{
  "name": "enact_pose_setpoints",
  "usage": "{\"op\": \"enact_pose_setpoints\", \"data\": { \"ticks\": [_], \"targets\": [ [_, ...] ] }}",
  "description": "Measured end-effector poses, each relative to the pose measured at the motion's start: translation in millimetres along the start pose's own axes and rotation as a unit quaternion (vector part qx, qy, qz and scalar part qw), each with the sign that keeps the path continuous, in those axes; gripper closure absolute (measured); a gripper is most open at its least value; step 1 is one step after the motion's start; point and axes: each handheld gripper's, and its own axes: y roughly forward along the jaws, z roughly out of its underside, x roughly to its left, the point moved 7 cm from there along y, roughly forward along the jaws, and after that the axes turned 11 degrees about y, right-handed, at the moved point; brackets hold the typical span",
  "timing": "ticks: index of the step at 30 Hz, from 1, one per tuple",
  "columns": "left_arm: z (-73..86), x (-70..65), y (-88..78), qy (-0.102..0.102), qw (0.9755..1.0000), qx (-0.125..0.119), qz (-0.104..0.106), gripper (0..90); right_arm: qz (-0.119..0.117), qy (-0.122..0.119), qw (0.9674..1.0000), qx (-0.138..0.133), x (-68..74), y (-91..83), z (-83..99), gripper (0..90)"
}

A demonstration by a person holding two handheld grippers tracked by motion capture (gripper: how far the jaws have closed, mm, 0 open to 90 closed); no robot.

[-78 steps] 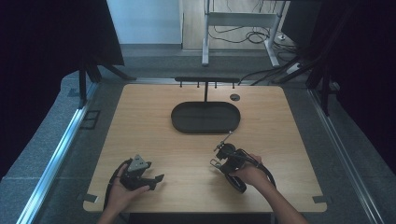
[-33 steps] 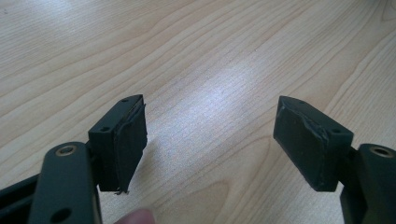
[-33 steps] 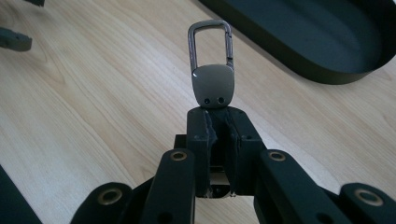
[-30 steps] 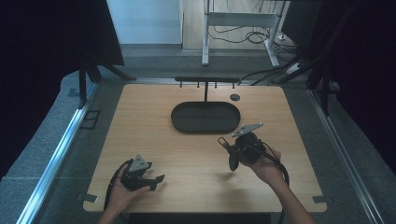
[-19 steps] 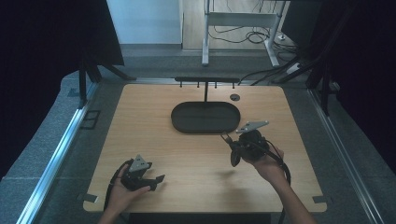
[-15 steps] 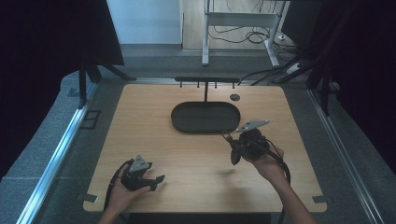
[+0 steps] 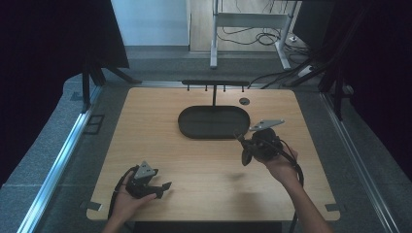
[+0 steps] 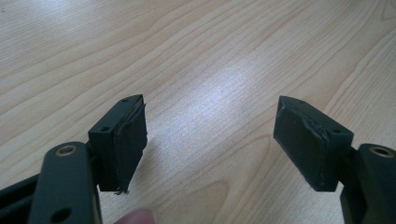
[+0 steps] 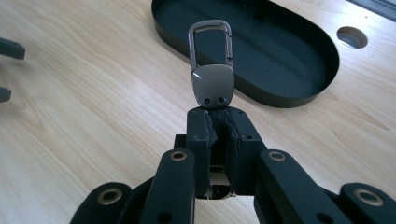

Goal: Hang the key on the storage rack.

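Right gripper (image 9: 218, 122), lower centre of right gripper view: jaws clamped on base of metal keychain clip (image 9: 211, 70), carabiner loop projecting upward toward dark oval tray (image 9: 299, 95) at upper right. Grip low on clip leaves loop free, probably for hanging on hook rack (image 7: 214, 85) behind tray. High view: right gripper (image 7: 247, 148) right of centre, just below tray. Left gripper (image 8: 210, 140): jaws apart, nothing between them, idle over bare tabletop (image 8: 196, 56).

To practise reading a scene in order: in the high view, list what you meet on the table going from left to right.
left gripper → black oval tray → right gripper, holding a metal key clip
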Motion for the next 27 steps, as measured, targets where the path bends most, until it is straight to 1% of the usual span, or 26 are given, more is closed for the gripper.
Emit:
{"op": "enact_pose_setpoints", "data": {
  "ticks": [6, 9, 13, 20, 21, 24, 27],
  "targets": [
    [-0.1, 0.1, -0.3, 0.0, 1.0, -0.001, 0.0, 26.2, 0.01, 0.009, 0.9999, -0.008, -6.5, 1.7, -6.6, 81.1],
    [-0.2, 0.3, -0.5, -0.001, 1.0, -0.002, 0.0, 26.2, 0.011, 0.013, 0.9998, -0.009, -9.2, 3.7, -10.2, 81.1],
    [-0.3, 0.4, -0.8, -0.001, 1.0, -0.003, 0.0, 26.2, 0.01, 0.022, 0.9995, -0.018, -13.0, 4.2, -17.8, 81.1],
    [-0.4, 1.1, -1.5, -0.002, 1.0, -0.004, -0.001, 26.2, 0.018, 0.027, 0.9991, -0.029, -17.9, 7.5, -30.1, 81.1],
    [-0.5, 1.4, -1.9, -0.002, 1.0, -0.005, 0.0, 26.2, 0.019, 0.03, 0.9989, -0.03, -18.2, 8.3, -31.3, 81.1],
    [-0.6, 2.7, -3.4, -0.004, 1.0, -0.008, -0.002, 26.2, 0.02, 0.031, 0.9988, -0.031, -19.8, 12.0, -32.8, 81.1],
    [-0.5, 3.4, -3.6, -0.005, 0.9999, -0.009, -0.002, 26.3, 0.025, 0.035, 0.9985, -0.033, -23.3, 14.6, -34.7, 81.1]
  ]
}}
